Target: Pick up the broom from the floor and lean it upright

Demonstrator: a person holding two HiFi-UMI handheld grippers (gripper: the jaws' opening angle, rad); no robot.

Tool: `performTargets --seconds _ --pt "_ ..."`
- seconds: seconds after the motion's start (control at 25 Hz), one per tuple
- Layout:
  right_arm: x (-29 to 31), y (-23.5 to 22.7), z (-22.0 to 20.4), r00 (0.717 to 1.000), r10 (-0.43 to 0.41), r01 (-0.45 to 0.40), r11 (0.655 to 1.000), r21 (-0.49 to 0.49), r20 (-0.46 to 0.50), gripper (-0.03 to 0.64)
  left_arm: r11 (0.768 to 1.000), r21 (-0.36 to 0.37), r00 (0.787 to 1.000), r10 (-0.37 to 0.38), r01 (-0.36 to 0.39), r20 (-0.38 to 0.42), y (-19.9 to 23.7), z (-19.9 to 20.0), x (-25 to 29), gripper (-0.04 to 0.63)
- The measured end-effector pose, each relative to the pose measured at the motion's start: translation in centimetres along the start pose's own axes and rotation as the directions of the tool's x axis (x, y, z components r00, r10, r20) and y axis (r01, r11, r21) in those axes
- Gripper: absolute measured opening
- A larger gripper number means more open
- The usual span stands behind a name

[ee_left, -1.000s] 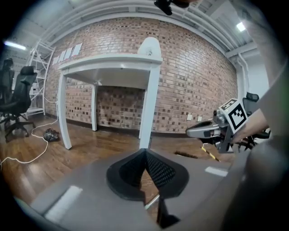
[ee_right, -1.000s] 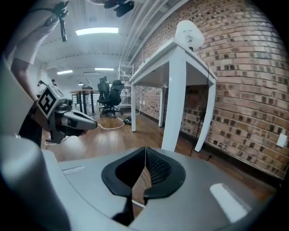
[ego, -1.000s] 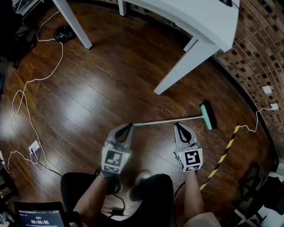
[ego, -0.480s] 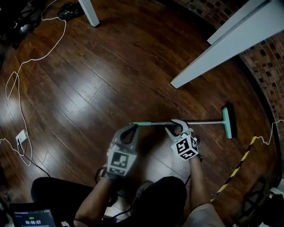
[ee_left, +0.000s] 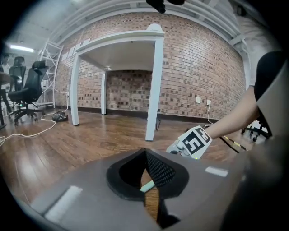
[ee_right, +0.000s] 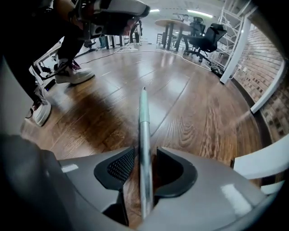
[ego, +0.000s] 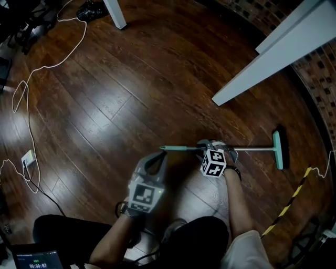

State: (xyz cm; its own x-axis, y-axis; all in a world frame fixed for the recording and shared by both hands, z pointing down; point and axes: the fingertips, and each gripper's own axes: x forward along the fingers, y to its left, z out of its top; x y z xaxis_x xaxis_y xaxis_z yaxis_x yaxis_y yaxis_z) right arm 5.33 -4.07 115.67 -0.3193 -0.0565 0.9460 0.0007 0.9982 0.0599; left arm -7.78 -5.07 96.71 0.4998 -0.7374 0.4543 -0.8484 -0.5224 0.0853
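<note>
The broom lies flat on the wooden floor, its metal handle (ego: 252, 149) running left to right and its teal and black head (ego: 281, 149) at the right. My right gripper (ego: 210, 147) points steeply down over the middle of the handle. Its jaws have just been opening and now stand open astride the handle (ee_right: 143, 117), a small gap showing at each pad. My left gripper (ego: 161, 154) sits low at the handle's teal end, fingertips together. That teal tip (ee_left: 146, 186) shows through the hollow behind the left gripper's (ee_left: 145, 153) tips, on the floor below.
A slanted white table leg (ego: 262, 68) crosses the upper right and another (ego: 116, 13) stands at the top. A white cable (ego: 31, 79) loops down the left to a socket block (ego: 27, 156). A yellow-black striped line (ego: 291, 202) runs by the brick wall (ego: 320, 79).
Both grippers have dropped toward the floor. The right one has rolled to point downward and opened over the broom handle. The left one has settled by the handle's end.
</note>
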Motion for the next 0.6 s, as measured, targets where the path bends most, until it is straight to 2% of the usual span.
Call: performTargets --seconds 0.16,0.24,0.4,0.48,0.6 --pt "0.6 0.4 0.0 0.999 0.029 -0.030 0.999 -0.033 -0.031 0.140 0.999 0.024 1.000 -0.028 0.028 -0.006 -1.0 0.3 -0.1 -0.001" --pt "0.7 0.6 -0.1 0.996 0.076 -0.077 0.997 -0.020 -0.048 0.132 0.997 0.050 0.998 -0.062 0.062 -0.016 -2.0 0.0 -0.1 0.000" --pt "1.0 0.5 0.2 0.985 0.152 -0.157 0.986 -0.060 -0.084 0.117 0.996 0.043 0.997 -0.076 0.077 -0.018 -2.7 -0.3 -0.1 -0.001" --pt "0.8 0.4 0.2 0.984 0.156 -0.161 0.986 -0.046 -0.091 0.100 0.996 0.049 0.997 -0.078 0.079 -0.014 -2.9 -0.2 -0.3 0.000" --pt "1.0 0.1 -0.1 0.990 0.113 -0.115 0.993 -0.014 -0.084 0.089 0.997 0.046 0.998 -0.068 0.068 -0.009 -2.5 -0.2 -0.6 -0.002"
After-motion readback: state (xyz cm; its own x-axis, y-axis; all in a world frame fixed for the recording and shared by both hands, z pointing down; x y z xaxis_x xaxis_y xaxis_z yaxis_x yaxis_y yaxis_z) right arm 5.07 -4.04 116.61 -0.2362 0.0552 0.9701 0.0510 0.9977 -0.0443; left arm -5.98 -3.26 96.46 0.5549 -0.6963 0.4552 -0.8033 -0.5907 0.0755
